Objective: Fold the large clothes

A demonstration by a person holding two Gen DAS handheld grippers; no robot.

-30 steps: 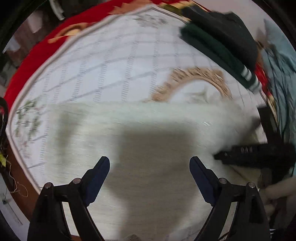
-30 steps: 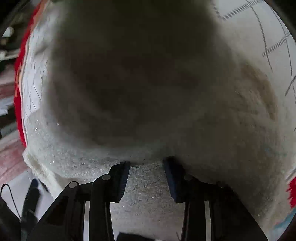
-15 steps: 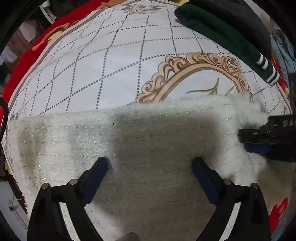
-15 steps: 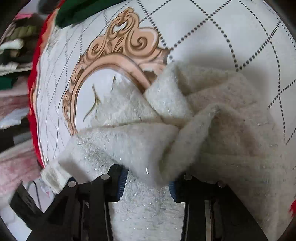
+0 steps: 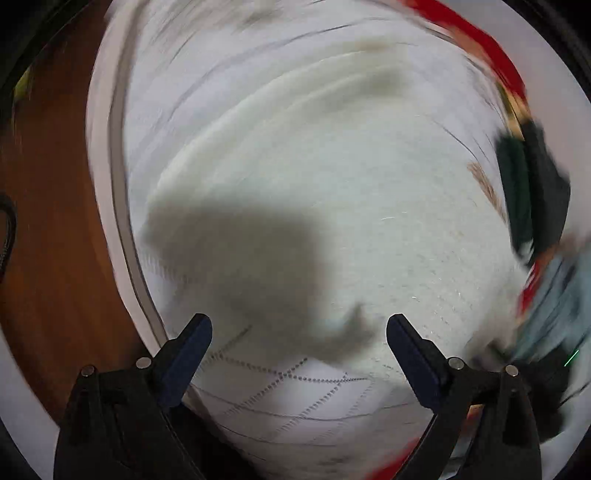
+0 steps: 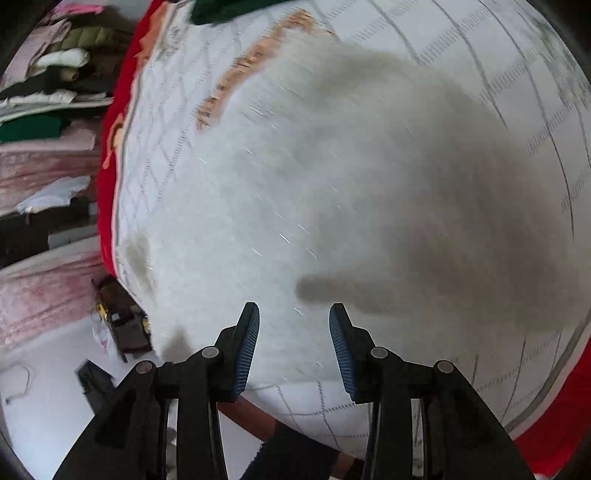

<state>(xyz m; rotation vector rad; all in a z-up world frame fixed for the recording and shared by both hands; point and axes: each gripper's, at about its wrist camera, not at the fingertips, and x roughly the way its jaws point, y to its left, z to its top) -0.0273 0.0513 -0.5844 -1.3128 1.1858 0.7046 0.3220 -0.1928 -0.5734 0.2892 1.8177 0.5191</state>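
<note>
A fluffy cream-white garment (image 5: 369,206) lies spread on the white quilted bedspread (image 5: 295,391). It also fills the right wrist view (image 6: 258,206). My left gripper (image 5: 299,343) is open and empty, above the garment's near edge. My right gripper (image 6: 294,343) is open and empty, above the garment's near edge too. Both views are motion-blurred, so the garment's folds are hard to read.
A dark green folded garment (image 5: 532,192) lies at the right of the bed; it also shows at the top of the right wrist view (image 6: 229,9). The bedspread has a red border (image 6: 110,155). Wooden floor (image 5: 55,221) lies left. Stacked clothes (image 6: 48,74) sit beyond the bed.
My right gripper has let go of the bunched cream garment and opened wider. Both grippers have pulled back and swung; the garment now lies flatter on the bed.
</note>
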